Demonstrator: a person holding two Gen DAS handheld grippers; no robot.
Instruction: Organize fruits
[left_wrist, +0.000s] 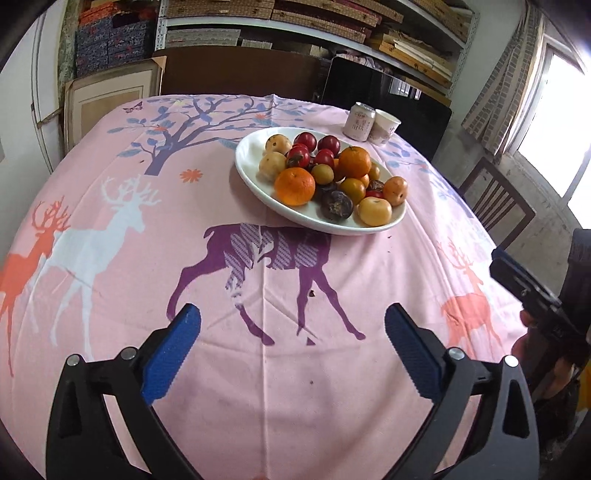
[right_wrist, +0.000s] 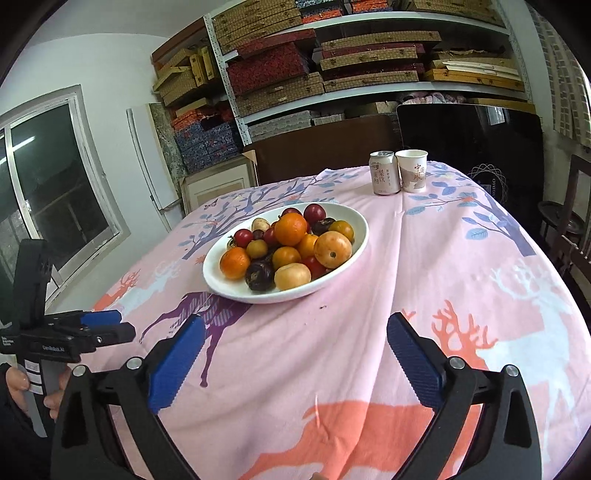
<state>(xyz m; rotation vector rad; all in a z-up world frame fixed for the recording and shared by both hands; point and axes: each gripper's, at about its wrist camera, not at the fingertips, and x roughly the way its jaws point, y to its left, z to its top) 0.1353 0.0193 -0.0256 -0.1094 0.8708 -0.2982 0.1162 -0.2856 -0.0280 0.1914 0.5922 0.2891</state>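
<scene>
A white oval plate (left_wrist: 251, 147) (right_wrist: 218, 280) holds a pile of mixed fruit: oranges (left_wrist: 294, 185) (right_wrist: 290, 229), red plums (left_wrist: 305, 140) (right_wrist: 314, 213), yellow-orange persimmons (left_wrist: 375, 211) (right_wrist: 332, 249) and dark purple fruits (left_wrist: 336, 205) (right_wrist: 259, 276). It sits on the pink deer tablecloth (left_wrist: 258, 369) (right_wrist: 369, 295). My left gripper (left_wrist: 291, 354) is open and empty, low over the cloth, well short of the plate. My right gripper (right_wrist: 295, 358) is open and empty, also short of the plate. Each gripper shows at the edge of the other's view.
A drink can (left_wrist: 359, 116) (right_wrist: 384, 173) and a paper cup (left_wrist: 385, 126) (right_wrist: 412, 170) stand together at the table's far side. Shelves of boxes (right_wrist: 332, 66) fill the wall behind. A wooden chair (left_wrist: 495, 199) stands right of the table.
</scene>
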